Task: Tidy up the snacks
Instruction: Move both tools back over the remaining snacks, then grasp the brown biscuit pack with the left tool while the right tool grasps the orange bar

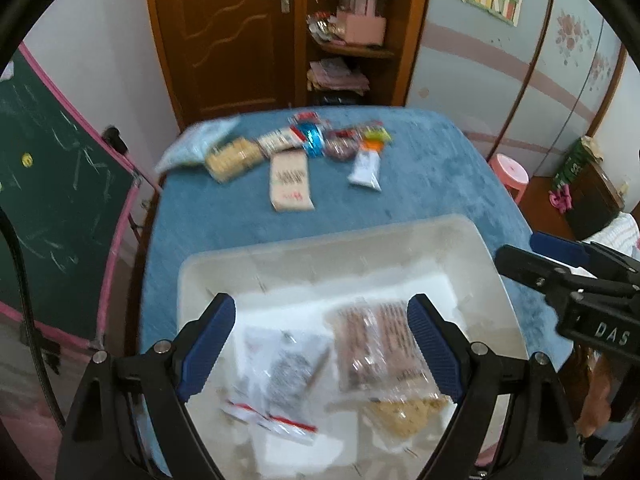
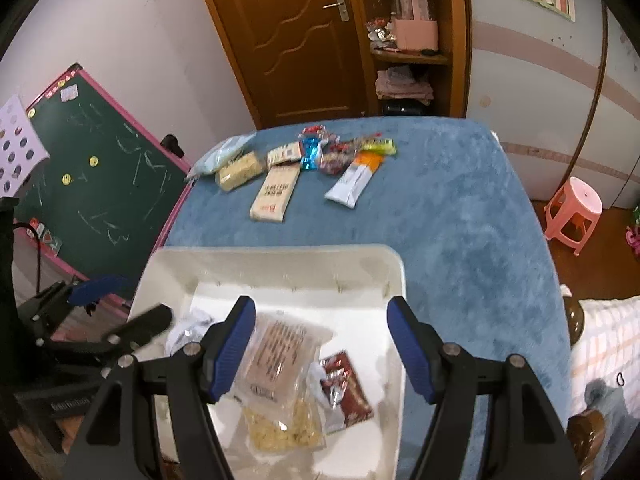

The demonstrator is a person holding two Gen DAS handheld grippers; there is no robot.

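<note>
A white plastic bin [image 1: 320, 240] [image 2: 276, 256] sits at the near end of the blue-covered table [image 1: 420, 184] [image 2: 448, 200]. Inside lie several snack packets: a clear brown-printed pack [image 1: 372, 344] [image 2: 276, 348], a grey-printed bag [image 1: 284, 364], a pale yellow pack [image 2: 284, 428] and a dark red packet [image 2: 348, 388]. My left gripper [image 1: 322, 312] hovers open above the bin, nothing between its fingers. My right gripper [image 2: 322, 316] also hangs open and empty over the bin. More snacks lie at the far end: a beige box [image 1: 290, 186] [image 2: 274, 192], a white-orange pack [image 1: 366, 164] [image 2: 354, 180], a cracker pack [image 1: 234, 158] [image 2: 240, 176].
A green chalkboard with pink frame [image 1: 56, 184] [image 2: 100, 184] stands left of the table. A pink stool [image 1: 510, 174] [image 2: 574, 212] is on the right. A wooden door and shelf [image 1: 280, 32] [image 2: 344, 40] are behind. A white-checked sleeve [image 2: 604, 344] shows at the right.
</note>
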